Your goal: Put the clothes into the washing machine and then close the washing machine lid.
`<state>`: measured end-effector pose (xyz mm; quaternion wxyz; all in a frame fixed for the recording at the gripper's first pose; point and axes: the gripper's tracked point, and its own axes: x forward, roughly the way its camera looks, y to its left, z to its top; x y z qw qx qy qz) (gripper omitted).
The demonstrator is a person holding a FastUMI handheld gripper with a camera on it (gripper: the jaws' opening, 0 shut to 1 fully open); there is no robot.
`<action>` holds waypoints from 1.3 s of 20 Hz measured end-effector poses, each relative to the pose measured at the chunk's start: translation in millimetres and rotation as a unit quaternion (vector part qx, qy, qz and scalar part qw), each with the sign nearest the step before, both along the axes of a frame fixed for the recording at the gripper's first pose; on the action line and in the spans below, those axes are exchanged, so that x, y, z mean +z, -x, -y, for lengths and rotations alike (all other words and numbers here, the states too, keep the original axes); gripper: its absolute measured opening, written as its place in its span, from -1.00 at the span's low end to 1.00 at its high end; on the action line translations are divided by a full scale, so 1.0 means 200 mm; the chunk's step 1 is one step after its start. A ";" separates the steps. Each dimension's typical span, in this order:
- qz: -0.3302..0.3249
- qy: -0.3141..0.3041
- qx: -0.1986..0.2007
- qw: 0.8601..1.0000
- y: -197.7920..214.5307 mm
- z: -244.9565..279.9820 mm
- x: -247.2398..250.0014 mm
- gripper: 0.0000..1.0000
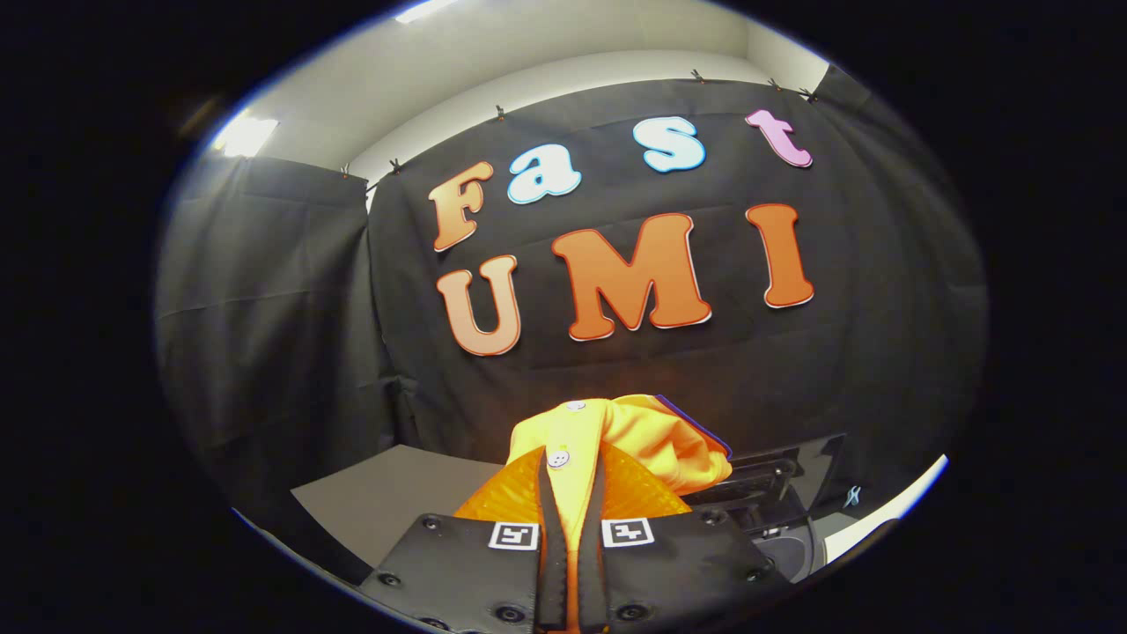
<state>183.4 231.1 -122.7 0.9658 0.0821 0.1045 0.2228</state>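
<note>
Gripper [570,493]: fingers pinched on the yellow garment [616,440], cloth squeezed between them, a button showing at the tips. Garment bunches up just ahead, held high, likely to clear the rim. Beyond, to the right and lower: washing machine [784,519], lid up, still waiting. Grey table [387,502] to the left.

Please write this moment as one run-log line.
gripper: shut on yellow garment | garment: lifted, bunched ahead of fingers | washing machine: beyond fingers, right, lid state unclear
</note>
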 end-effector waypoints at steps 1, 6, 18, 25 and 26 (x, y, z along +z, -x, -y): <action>-0.005 0.004 -0.004 1.000 -0.01 0.06 -0.04 -0.75; -0.033 0.026 -0.025 0.999 -0.08 0.27 -0.32 -0.75; -0.148 0.044 -0.023 0.988 -0.22 0.39 -1.14 -0.75; -0.221 0.065 -0.045 0.972 -0.27 0.47 -1.54 -0.74; -0.231 0.068 -0.046 0.969 -0.28 0.47 -1.59 -0.74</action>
